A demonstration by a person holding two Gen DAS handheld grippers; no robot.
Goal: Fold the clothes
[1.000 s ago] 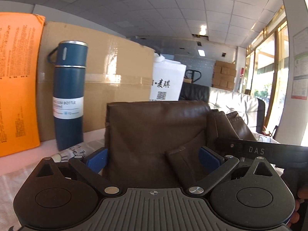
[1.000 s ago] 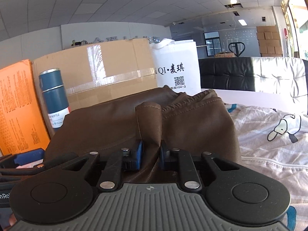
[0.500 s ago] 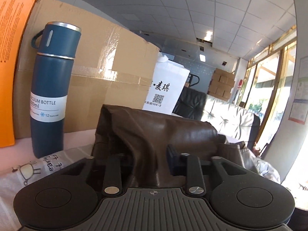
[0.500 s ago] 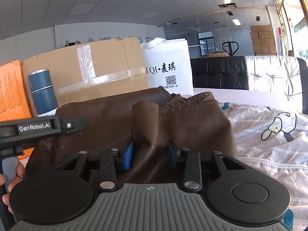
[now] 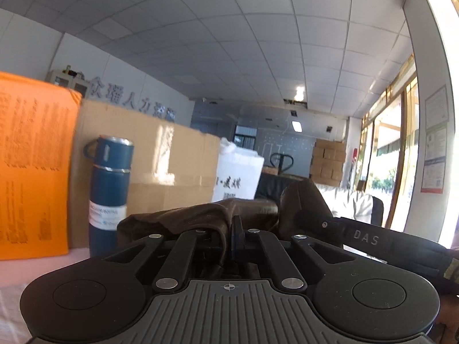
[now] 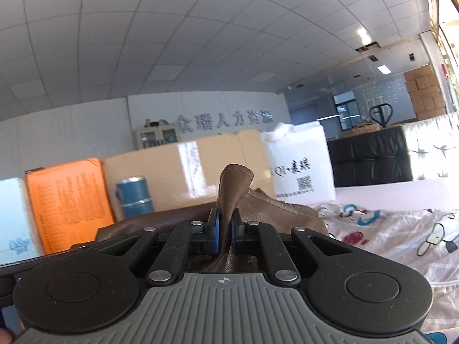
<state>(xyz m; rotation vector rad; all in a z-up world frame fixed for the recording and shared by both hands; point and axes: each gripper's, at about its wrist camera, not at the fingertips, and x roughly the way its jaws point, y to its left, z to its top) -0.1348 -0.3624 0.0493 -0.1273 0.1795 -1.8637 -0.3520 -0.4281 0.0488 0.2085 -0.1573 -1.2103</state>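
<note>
Both grippers are clamped on the same brown leather garment (image 6: 275, 209) right now. The right gripper (image 6: 224, 236) has a bunched ridge of it pinched between its blue pads (image 6: 214, 230), with a tongue of leather sticking up above the fingertips. The left gripper (image 5: 229, 239) is squeezed tight on a fold too, the leather draped over its left finger and bulging up just past the tips.

What I'd worry about: both bites look small, just a pinched fold each, and leather like this is probably heavy and slick. Lift or swing too quick and one fold could slide out, so the piece drops crooked and the fold line is ruined. The two grippers also sit close together, so the hanging part may sag between them.

Farther out, beyond the left fingertips and off to their left, there's a blue vacuum bottle (image 5: 110, 189) standing upright in front of a cardboard box (image 5: 172, 169). A swinging hem could knock it over. To the right of the right fingers lies a cartoon-print sheet (image 6: 401, 229), which a dragging edge might snag.
</note>
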